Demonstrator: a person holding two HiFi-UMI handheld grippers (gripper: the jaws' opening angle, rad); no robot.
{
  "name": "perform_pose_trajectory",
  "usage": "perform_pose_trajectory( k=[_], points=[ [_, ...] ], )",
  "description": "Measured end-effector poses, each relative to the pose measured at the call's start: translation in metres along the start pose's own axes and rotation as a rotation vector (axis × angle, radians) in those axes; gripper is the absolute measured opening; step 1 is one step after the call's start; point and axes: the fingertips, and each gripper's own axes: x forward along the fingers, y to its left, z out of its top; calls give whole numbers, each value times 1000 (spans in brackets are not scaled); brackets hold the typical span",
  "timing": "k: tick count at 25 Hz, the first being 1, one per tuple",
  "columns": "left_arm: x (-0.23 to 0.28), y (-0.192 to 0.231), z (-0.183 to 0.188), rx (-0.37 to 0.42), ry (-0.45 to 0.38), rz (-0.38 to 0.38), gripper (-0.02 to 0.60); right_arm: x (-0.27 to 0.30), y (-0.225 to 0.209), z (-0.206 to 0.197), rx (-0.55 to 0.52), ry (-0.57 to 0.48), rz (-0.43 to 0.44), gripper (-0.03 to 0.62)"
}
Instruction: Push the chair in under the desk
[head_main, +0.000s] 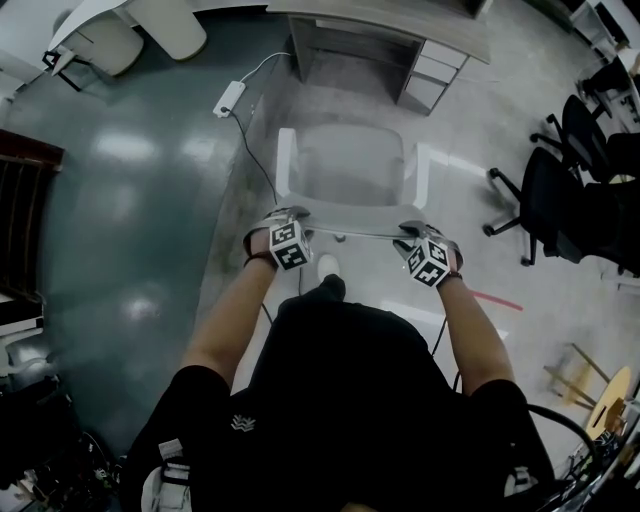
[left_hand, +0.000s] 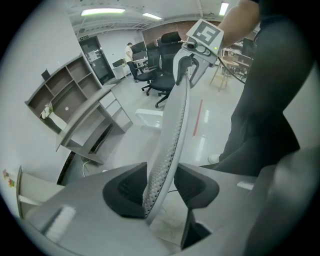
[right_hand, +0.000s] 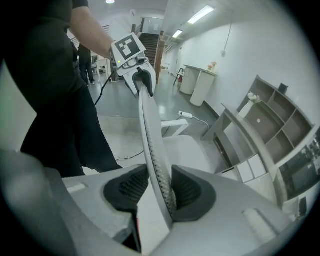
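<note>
Left gripper (head_main: 289, 222) and right gripper (head_main: 412, 238) clamp the backrest (head_main: 355, 219) of the chair (head_main: 350, 165) at its ends; the desk (head_main: 385, 28) lies straight beyond, far side.

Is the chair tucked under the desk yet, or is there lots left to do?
Not yet. Done: the left hand-held gripper and right hand-held gripper are each clamped on the backrest of the chair. In hand: the chair faces the desk. Left: bare floor lies between them, so the chair has yet to be pushed in.
</note>
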Motion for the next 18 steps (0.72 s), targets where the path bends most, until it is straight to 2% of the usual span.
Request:
perform_pose_trajectory(
  k=[11,18],
  points=[
    [9,85,-17,47,-27,8,175,34,-63,41,34,22,-3,146],
    [19,136,-22,51,-9,1,178,52,-104,60,38,10,-15,146]
  ],
)
